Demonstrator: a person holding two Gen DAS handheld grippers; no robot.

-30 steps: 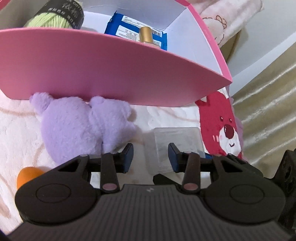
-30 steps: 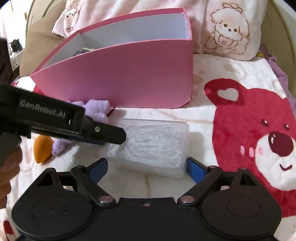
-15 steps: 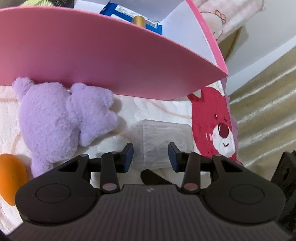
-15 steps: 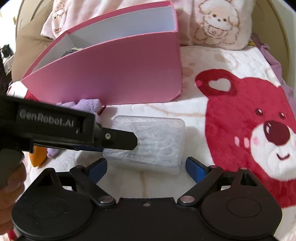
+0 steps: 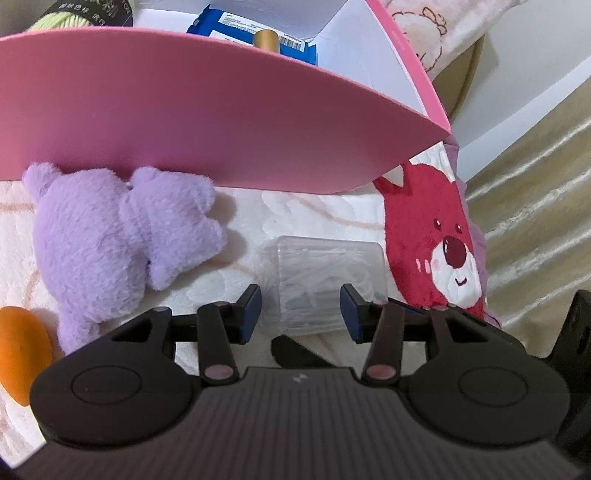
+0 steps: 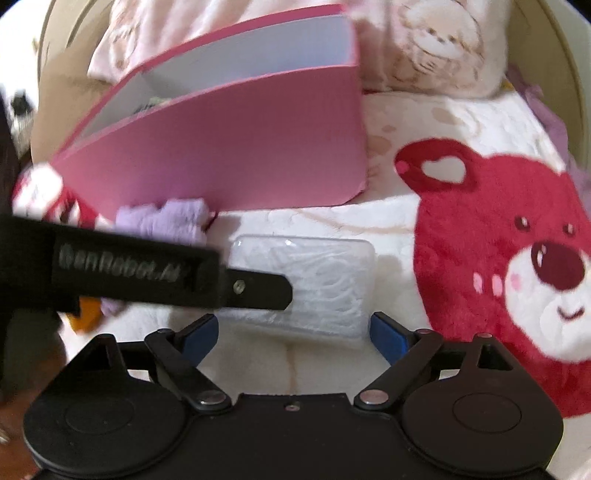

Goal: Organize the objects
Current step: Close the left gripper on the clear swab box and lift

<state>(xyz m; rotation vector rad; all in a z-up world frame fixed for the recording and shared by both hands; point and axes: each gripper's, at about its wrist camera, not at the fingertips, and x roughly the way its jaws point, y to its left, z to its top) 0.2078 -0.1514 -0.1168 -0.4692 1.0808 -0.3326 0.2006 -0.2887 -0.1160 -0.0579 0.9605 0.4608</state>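
Observation:
A clear plastic box (image 5: 325, 273) of white sticks lies on the blanket in front of the pink bin (image 5: 221, 122). My left gripper (image 5: 301, 308) hovers over the box's near end. Its jaws are opening and the blue pads do not press on the box. In the right wrist view the same clear box (image 6: 325, 284) lies just ahead of my right gripper (image 6: 293, 334), which stands wide open with a pad off each side of it. The left gripper's black finger (image 6: 258, 290) crosses over the box's left part.
A purple plush toy (image 5: 110, 236) lies against the pink bin's (image 6: 229, 158) front wall, beside an orange object (image 5: 18, 350). Inside the bin are green yarn (image 5: 74, 18), a blue packet (image 5: 251, 33) and a gold cap (image 5: 266, 38). A pillow (image 6: 424, 44) lies behind.
The left gripper's jaws have widened over the clear box, and its finger reaches further across the box in the right wrist view. The right gripper has stayed wide open, a little nearer the box.

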